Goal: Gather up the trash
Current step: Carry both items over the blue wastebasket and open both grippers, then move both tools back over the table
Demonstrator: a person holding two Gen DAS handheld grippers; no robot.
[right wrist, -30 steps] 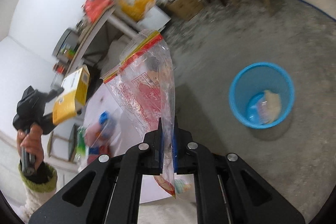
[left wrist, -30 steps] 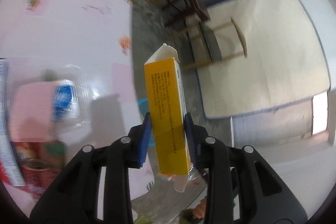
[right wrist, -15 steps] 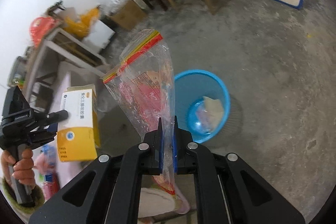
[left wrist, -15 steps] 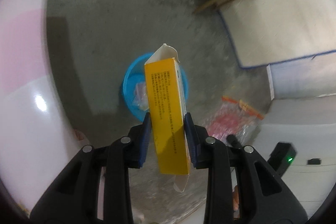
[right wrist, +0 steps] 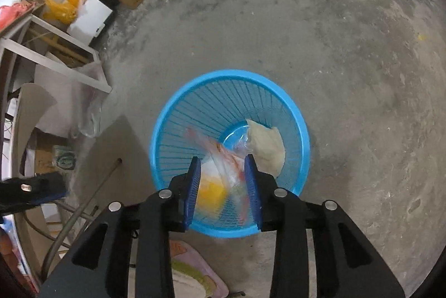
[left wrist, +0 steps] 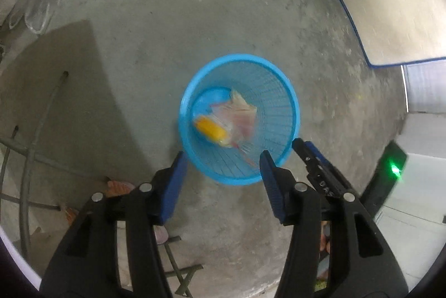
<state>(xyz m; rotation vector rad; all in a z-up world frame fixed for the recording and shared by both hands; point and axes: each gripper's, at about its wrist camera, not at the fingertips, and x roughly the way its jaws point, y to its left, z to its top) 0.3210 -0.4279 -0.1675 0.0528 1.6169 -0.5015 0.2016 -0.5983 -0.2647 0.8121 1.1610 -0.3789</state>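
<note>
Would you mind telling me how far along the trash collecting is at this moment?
Done: the yellow cardboard box and the clear plastic zip bag with red print are in the round blue mesh wastebasket, beside a beige crumpled wrapper. In hand: nothing; the left gripper and right gripper are opening, empty, above the basket. Left: no other trash is visible here.

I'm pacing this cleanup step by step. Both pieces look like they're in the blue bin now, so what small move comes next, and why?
Probably lift both grippers up and away from the blue basket. The yellow box and the plastic bag lie blurred inside it. The left hand-held gripper and the right hand-held gripper are opening with nothing between their pads, so neither has anything left to drop.
</note>
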